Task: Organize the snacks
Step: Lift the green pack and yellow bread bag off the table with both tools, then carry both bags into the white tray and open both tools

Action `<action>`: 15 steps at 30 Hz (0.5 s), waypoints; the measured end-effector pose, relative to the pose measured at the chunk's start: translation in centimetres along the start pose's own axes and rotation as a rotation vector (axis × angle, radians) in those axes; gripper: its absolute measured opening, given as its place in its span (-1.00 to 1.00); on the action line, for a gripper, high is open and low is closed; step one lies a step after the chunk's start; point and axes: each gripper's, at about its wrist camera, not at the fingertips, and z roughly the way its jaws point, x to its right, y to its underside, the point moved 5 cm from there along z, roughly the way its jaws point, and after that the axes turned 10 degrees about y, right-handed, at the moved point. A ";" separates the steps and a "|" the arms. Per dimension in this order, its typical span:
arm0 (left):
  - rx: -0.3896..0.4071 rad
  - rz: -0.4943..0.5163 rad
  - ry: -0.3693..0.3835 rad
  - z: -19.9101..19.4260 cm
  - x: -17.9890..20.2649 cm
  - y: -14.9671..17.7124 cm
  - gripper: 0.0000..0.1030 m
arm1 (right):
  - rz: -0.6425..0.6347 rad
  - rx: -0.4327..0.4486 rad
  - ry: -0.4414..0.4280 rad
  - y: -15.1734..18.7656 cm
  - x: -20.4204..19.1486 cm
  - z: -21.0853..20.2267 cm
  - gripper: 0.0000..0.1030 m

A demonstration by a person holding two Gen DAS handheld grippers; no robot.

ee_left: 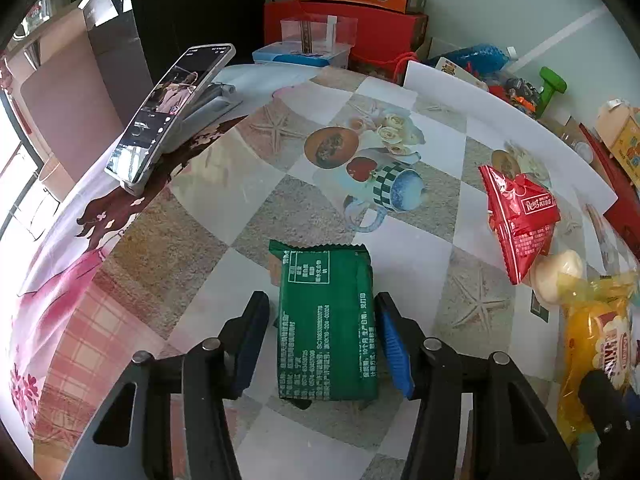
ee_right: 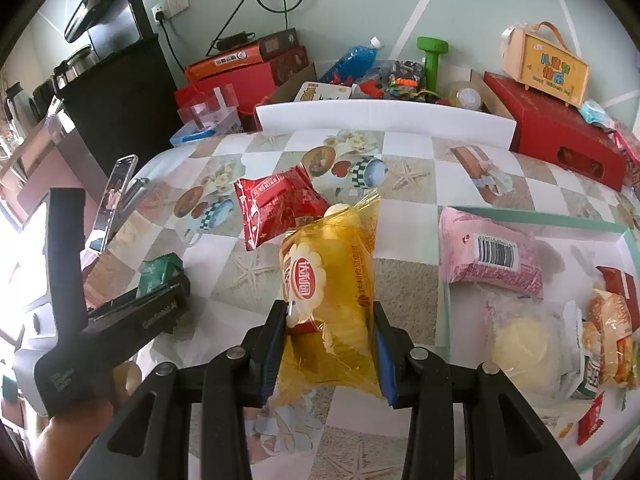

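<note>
Right gripper [ee_right: 330,344] clamped on yellow snack bag [ee_right: 330,300], lifted toward tray [ee_right: 532,216] at right; left gripper [ee_left: 324,344] open, straddling green packet [ee_left: 326,328], ready to grab

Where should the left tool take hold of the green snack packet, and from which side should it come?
Grip the green packet across its narrow width, on the long edges at mid-length, coming from above. It lies flat on the table, and the left tool already straddles it.

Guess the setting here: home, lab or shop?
Most likely a home, at a dining or side table. The tablecloth is a printed household one with mugs and starfish, a green dumbbell and a toy-filled cardboard box sit against the wall, and a phone leans on a stand.
</note>
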 end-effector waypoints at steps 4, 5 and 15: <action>0.005 -0.007 0.021 -0.2 0.1 -0.1 -0.19 | 0.001 -0.018 0.004 0.3 0.0 0.6 -0.18; 0.006 -0.010 0.026 -0.2 0.1 -0.1 -0.19 | -0.001 -0.022 0.004 0.3 -0.1 0.7 -0.18; -0.002 -0.059 0.099 -0.6 0.0 0.0 -0.20 | -0.003 -0.047 0.003 0.7 -0.2 1.6 -0.18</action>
